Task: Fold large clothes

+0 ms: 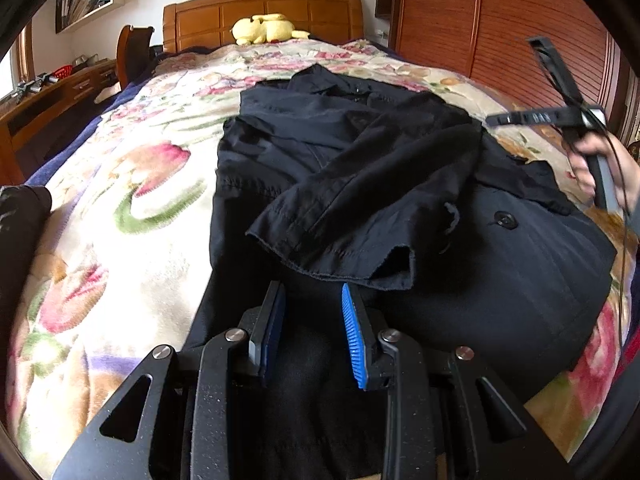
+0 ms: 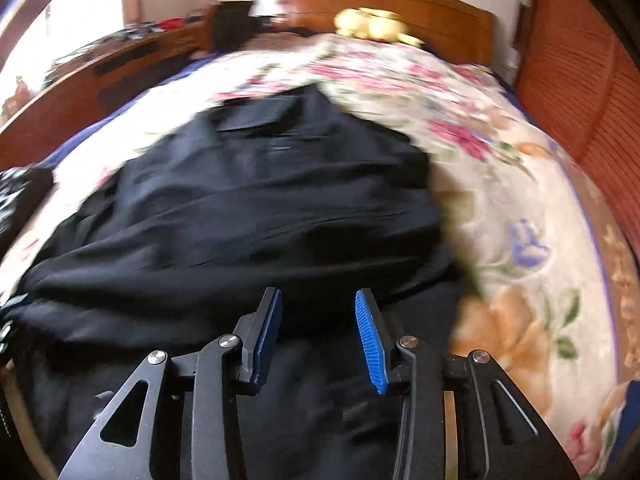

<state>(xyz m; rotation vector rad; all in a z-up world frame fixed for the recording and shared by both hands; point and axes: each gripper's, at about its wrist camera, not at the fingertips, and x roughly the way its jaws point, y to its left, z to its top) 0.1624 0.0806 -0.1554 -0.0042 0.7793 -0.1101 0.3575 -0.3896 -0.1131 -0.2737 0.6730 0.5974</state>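
While both jaws gape, the black coat (image 1: 400,168) lies beyond the left hand-held gripper (image 1: 314,300).

Both grippers were the same build: matte black speckled linkage arms with triangular cutouts and round silver pivot screws. Left gripper (image 1: 314,308) and right gripper (image 2: 318,312) each carried two flat fingers faced with blue ribbed pads (image 1: 353,336). Seen from the left wrist view, the right unit had a black T-shaped frame with pale lettering, too blurred to read, a grey handle and a thin black cable (image 1: 622,216) trailing past the person's hand (image 1: 592,168).
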